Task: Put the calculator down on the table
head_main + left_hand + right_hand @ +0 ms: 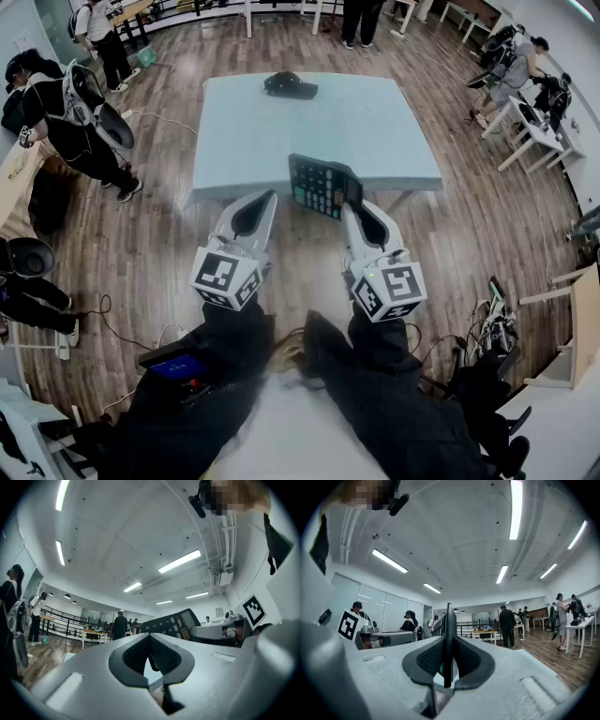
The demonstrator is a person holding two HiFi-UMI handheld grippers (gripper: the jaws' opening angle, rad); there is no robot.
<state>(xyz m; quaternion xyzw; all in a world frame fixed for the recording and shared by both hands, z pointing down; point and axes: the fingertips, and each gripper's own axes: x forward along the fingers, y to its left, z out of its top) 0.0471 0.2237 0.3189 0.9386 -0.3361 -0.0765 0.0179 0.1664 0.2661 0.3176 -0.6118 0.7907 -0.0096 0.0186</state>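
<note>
Table [375, 131]: one, rectangular, pale blue top, standing at the upper centre of the head view, its long sides running left to right. The top is flat and mostly bare.

On it: a single dark object [291, 85], low and rounded, lying close to the far edge, a little left of the middle. What it is cannot be made out.

Beneath: floor [159, 244] of brown wood planks, on which the table stands.
</note>
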